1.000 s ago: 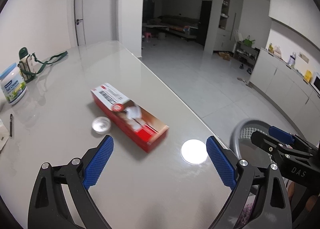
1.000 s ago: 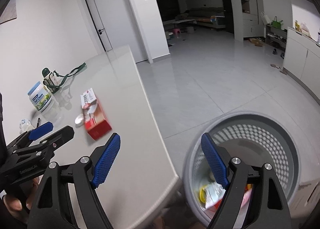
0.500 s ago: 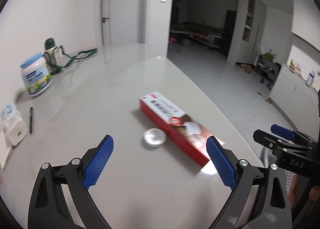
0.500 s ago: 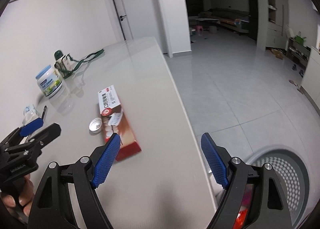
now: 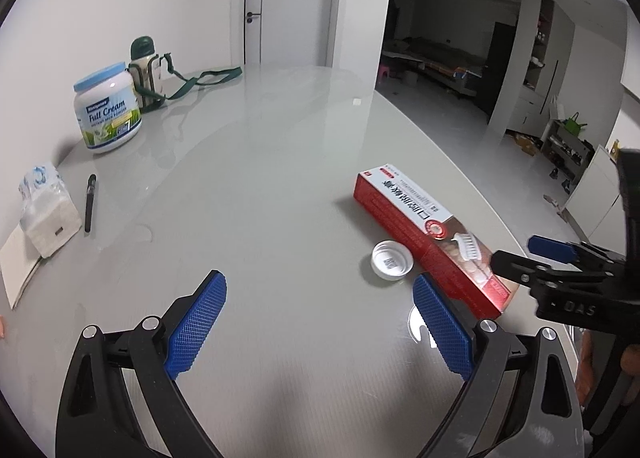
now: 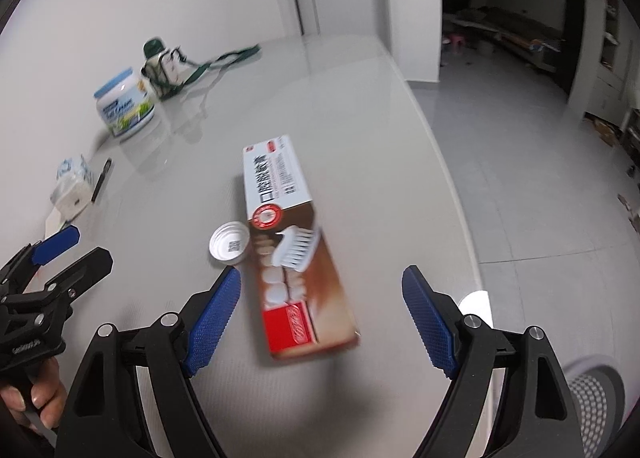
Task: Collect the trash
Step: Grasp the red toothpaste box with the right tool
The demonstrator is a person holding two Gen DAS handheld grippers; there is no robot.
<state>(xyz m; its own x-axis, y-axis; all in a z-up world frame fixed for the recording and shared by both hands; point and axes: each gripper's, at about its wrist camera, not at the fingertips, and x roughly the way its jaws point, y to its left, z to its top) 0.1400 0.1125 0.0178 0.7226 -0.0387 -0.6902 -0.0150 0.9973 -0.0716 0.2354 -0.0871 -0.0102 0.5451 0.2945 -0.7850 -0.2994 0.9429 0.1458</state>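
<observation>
A long red and white toothpaste box (image 5: 428, 232) lies flat on the grey table (image 5: 256, 186), with a small white lid (image 5: 392, 260) beside it. In the right wrist view the box (image 6: 292, 242) lies just ahead, between my right gripper's open fingers, and the lid (image 6: 230, 246) is to its left. My right gripper (image 6: 320, 318) is open and empty above the box's near end. My left gripper (image 5: 318, 328) is open and empty over bare table, left of the lid. A grey mesh bin (image 6: 596, 402) stands on the floor at the lower right.
At the table's far left stand a milk powder tub (image 5: 107, 112) and a green-capped bottle with a strap (image 5: 146, 74). A tissue pack (image 5: 46, 214), a pen (image 5: 90, 202) and a paper sheet lie at the left edge. The table's right edge drops to the tiled floor.
Both grippers have swung left, away from the bin and over the table. The box and lid now sit close in front of the right gripper. Both stay open.
</observation>
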